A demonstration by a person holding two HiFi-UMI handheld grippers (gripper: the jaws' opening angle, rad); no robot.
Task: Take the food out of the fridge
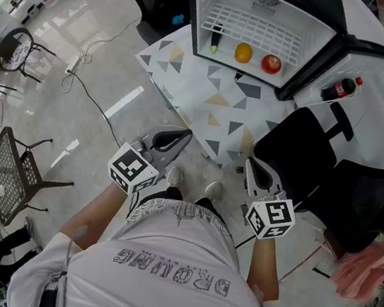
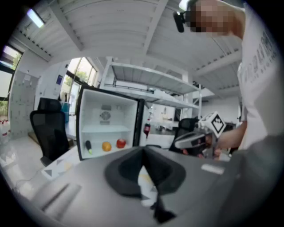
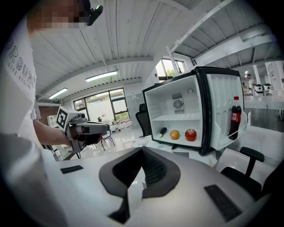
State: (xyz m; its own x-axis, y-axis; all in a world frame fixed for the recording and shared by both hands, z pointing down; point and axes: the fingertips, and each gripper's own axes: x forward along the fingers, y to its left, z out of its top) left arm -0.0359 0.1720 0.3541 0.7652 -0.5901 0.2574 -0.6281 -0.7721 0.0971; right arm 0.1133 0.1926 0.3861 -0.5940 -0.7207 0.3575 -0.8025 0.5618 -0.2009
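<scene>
The fingers (image 2: pixel 126 170) of the left gripper (image 1: pixel 184 135) are pressed together at their tips with nothing between them, and the fingers (image 3: pixel 156 170) of the right gripper (image 1: pixel 250 163) are likewise closed and empty. Both grippers are held low in front of the person, side by side but apart, pointing slightly downward toward the near edge of a worktop (image 1: pixel 206 105) with a triangle pattern. On its far side stands a small fridge (image 1: pixel 198 14), well apart from both grippers, its door swung wide open to the right. The food lies in a row on the fridge's bottom, below a white wire shelf (image 1: pixel 257 29): a dark vegetable (image 1: pixel 215 40) with a green end, an orange (image 1: pixel 243 52) and a red apple (image 1: pixel 271 64). A cola bottle (image 1: pixel 341 88) sits in the door rack. A black chair (image 1: pixel 298 158) stands just right of the right gripper.
</scene>
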